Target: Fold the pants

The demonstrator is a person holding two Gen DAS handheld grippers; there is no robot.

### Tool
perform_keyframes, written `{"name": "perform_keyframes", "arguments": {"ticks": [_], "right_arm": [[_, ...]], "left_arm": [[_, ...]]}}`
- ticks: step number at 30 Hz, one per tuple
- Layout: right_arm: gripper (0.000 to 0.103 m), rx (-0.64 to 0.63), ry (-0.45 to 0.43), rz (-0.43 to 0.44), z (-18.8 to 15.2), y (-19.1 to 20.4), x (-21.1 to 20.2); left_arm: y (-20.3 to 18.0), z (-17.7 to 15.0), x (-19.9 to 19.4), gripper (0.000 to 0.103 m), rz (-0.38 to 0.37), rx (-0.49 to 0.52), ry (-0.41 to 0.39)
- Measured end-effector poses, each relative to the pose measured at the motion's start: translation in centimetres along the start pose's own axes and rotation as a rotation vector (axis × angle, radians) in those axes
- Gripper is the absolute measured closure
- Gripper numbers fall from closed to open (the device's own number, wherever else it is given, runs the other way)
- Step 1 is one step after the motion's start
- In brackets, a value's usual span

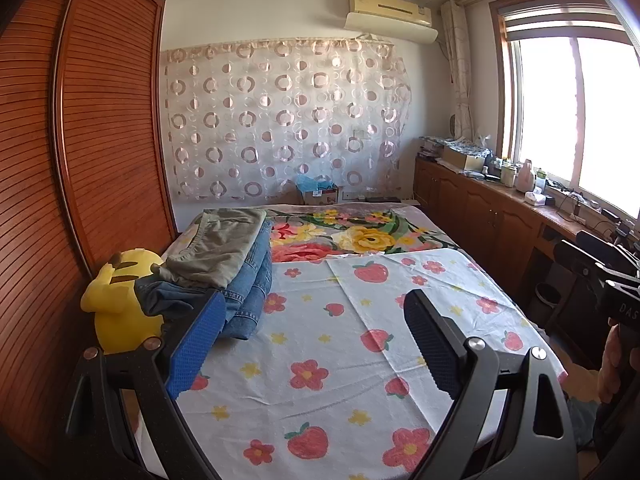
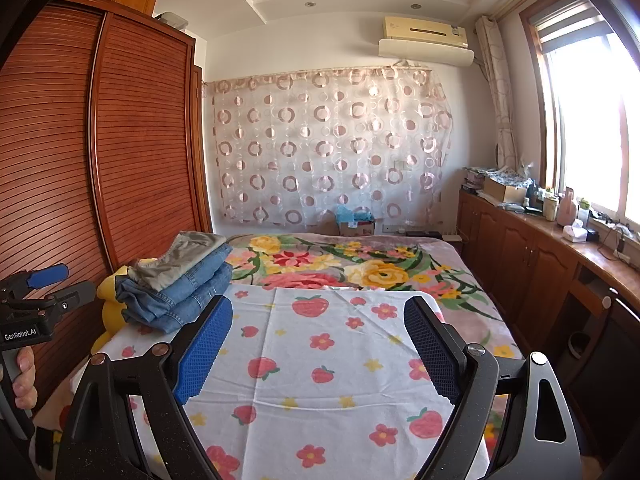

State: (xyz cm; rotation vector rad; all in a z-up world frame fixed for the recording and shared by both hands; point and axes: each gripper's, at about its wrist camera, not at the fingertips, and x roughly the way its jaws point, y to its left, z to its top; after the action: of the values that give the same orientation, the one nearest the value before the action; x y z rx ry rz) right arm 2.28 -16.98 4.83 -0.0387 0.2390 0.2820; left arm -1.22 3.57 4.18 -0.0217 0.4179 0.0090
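A: Where the left wrist view is concerned, what is shown between the fingers?

B: The left gripper point(image 1: 314, 336) is seen spread wide, nothing being held between its blue pads point(image 1: 196, 348). Below it a strawberry-and-flower sheet point(image 1: 320, 360) is laid flat over the bed. The stack of folded pants point(image 1: 228, 268) is placed at the left of the frame, an olive pair on top of blue denim, just beside a yellow plush toy point(image 1: 116, 304). At the right edge the right gripper point(image 1: 616, 280) is partly seen, gripped by a hand point(image 1: 612, 364).

A: And in the right wrist view?

B: The right gripper point(image 2: 318, 344) is likewise held spread, empty, over the same sheet point(image 2: 320, 380). The stack of folded pants point(image 2: 180, 284) is found in the left middle of the frame, resting on the sheet's far left corner, with the plush toy point(image 2: 108, 300) pressed behind it. The left gripper point(image 2: 44, 284) is visible at the left edge. A floral blanket point(image 2: 360, 264) is spread beyond the sheet, and a slatted wooden wardrobe point(image 2: 100, 140) fills the left.
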Motion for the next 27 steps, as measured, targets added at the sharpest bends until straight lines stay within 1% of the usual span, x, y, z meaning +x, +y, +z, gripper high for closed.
{"name": "perform_keyframes", "arguments": {"ticks": [27], "right_arm": [[0.014, -0.003, -0.002, 0.004, -0.14, 0.16, 0.23]], "left_arm": [[-0.36, -0.01, -0.04, 0.012, 0.0, -0.002, -0.003]]}}
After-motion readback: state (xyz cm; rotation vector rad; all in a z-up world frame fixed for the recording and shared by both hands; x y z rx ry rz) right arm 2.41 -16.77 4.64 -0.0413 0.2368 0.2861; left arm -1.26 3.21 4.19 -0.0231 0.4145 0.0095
